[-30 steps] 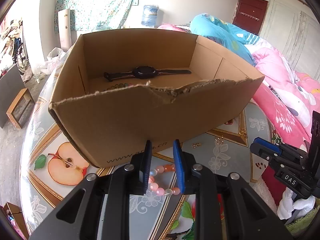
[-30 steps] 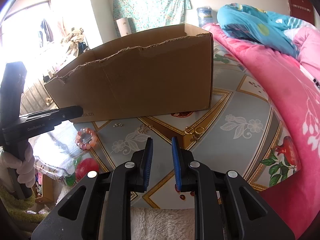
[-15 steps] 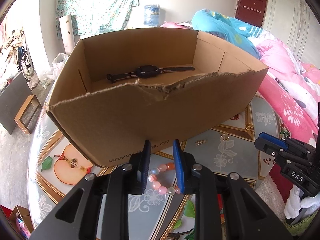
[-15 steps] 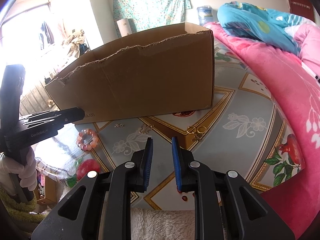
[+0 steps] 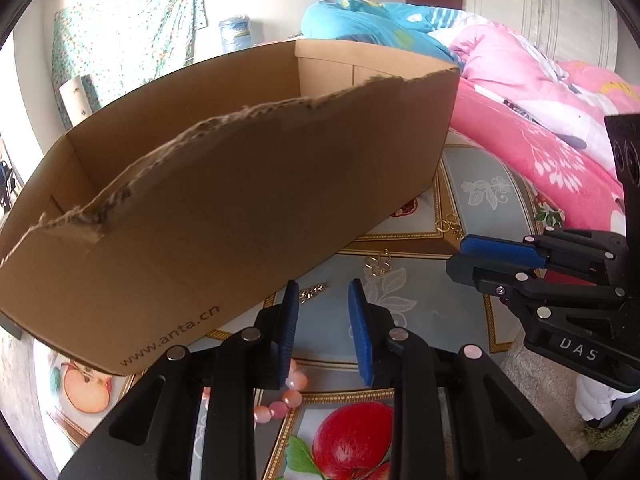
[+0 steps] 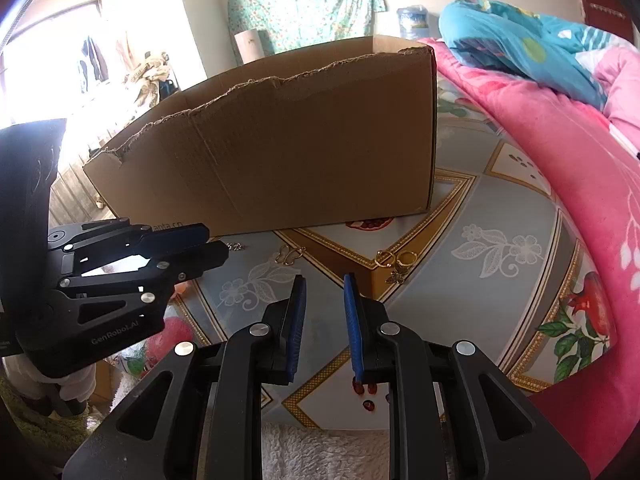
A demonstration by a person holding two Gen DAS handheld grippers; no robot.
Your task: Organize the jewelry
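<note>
Partly hidden under left tool: pink bead bracelet.

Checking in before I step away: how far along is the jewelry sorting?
Nothing visibly done: the cardboard box interior is hidden. Left gripper and right gripper hold nothing. Left: pink bead bracelet, gold chain, clover charm, gold hoop earrings.

Two low, close wrist views, both toward cardboard box.
</note>
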